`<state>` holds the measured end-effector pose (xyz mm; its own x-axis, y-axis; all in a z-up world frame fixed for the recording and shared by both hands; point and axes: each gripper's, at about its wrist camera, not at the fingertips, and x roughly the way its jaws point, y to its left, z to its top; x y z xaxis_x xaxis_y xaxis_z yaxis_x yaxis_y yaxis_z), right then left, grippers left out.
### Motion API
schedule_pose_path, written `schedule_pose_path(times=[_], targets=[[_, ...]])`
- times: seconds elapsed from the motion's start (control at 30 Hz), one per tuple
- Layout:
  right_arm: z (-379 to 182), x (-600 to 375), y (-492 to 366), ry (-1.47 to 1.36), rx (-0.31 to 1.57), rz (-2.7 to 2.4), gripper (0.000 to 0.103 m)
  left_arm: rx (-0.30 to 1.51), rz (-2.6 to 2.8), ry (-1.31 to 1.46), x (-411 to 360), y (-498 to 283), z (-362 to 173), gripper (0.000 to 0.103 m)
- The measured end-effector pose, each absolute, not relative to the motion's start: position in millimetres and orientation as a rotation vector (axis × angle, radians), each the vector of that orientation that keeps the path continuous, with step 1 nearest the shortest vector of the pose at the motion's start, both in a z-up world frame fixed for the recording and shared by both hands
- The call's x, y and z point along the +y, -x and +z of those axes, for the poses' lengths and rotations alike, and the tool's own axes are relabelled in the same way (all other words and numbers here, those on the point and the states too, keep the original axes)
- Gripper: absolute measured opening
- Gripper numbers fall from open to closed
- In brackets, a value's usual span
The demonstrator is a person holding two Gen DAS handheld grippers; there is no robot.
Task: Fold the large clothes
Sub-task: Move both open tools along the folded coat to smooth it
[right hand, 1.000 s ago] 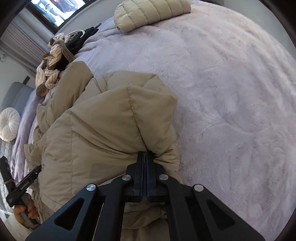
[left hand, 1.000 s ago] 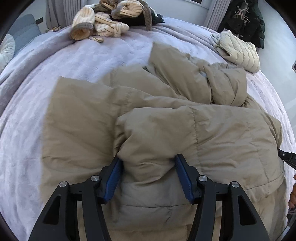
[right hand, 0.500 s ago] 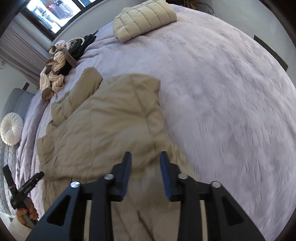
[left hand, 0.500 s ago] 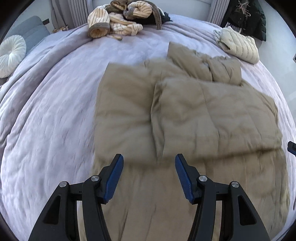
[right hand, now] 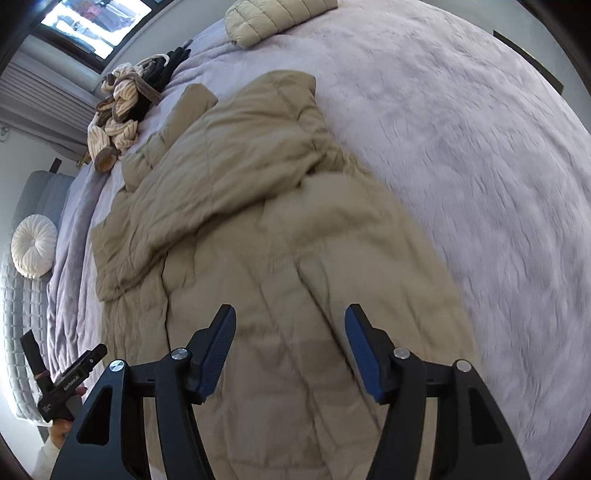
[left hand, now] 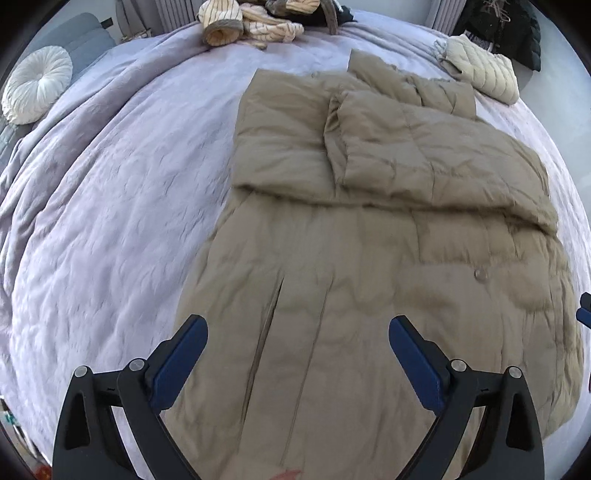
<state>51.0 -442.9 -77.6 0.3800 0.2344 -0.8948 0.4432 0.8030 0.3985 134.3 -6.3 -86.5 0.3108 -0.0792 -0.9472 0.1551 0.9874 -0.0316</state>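
Tan puffy coat lies spread on the lilac bed, filling centre and right of the left wrist view; its far part is doubled back toward the camera, making a thick padded fold across the middle of the frame. One sleeve pokes out past the fold at upper centre. In the right wrist view the coat runs from lower centre up to upper centre, the folded layer lumpy on the right edge.

Left tongs spread wide, nothing between them, hovering over the lower coat panel. Right tongs also spread, empty, above the near hem area.

Risks, as I judge them:
- Padding is springy — the doubled layer may creep open with nothing pinning it.
- Slick shell; a shallow pinch could catch only the top layer and peel it away from the layer under it.
- The fold's right edge is uneven, so a second fold may come out skewed.
- Loose sleeve at upper centre could drag out if the bundle is pulled.

Striped knitwear pile and a cream quilted jacket sit well apart at the top of the frame — no interference likely.
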Motion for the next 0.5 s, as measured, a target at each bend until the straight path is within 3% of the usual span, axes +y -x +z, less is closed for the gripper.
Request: schedule_pose_path(times=[0.1, 0.5], targets=[[-77.8, -440.7, -36.6, -0.708, 1.204, -0.159, 0.079, 1.261, -0.150, -0.079, -1.4, -124.9, -84.1, 0.099], [-81.4, -438.7, 15.1, -0.896, 1.220, -0.163, 0.088, 1.337, -0.149, -0.081, 25.6, -94.5, -84.8, 0.099]])
